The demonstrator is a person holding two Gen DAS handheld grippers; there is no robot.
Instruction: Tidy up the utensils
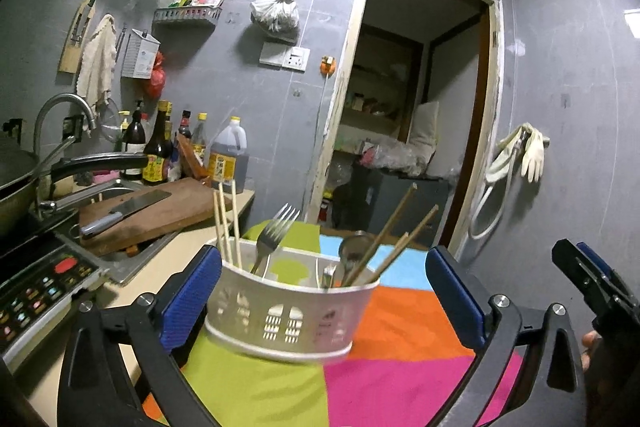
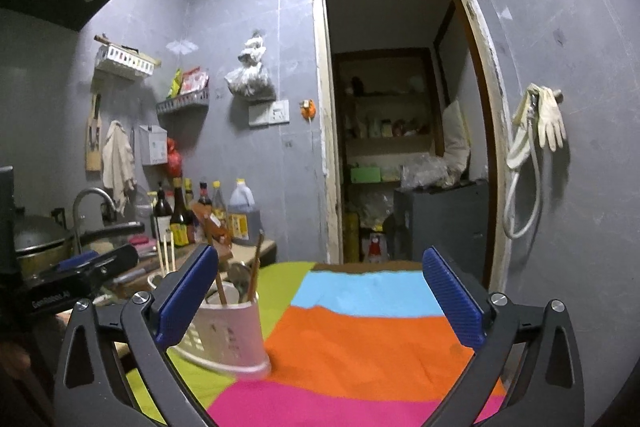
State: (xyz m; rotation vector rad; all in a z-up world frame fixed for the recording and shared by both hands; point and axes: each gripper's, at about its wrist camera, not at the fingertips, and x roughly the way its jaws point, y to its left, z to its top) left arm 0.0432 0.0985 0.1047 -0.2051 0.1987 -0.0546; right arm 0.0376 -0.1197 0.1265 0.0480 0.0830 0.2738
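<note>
A white perforated utensil holder (image 1: 292,311) stands on a multicoloured cloth (image 1: 400,359). It holds pale chopsticks (image 1: 226,227), a metal fork (image 1: 276,231), a spoon (image 1: 352,247) and brown chopsticks (image 1: 394,235). My left gripper (image 1: 324,299) is open, with the holder between its blue pads, nearer the left pad (image 1: 192,295). My right gripper (image 2: 320,303) is open and empty over the cloth (image 2: 360,347); the holder (image 2: 224,331) sits by its left pad (image 2: 188,299). The right gripper also shows in the left wrist view (image 1: 592,287).
To the left are a sink with a faucet (image 1: 60,115), a cutting board with a cleaver (image 1: 124,213), a wok (image 1: 12,183), an induction cooker (image 1: 36,287) and sauce bottles (image 1: 160,147). A doorway (image 1: 412,107) opens behind the table. Gloves (image 2: 550,119) hang on the right wall.
</note>
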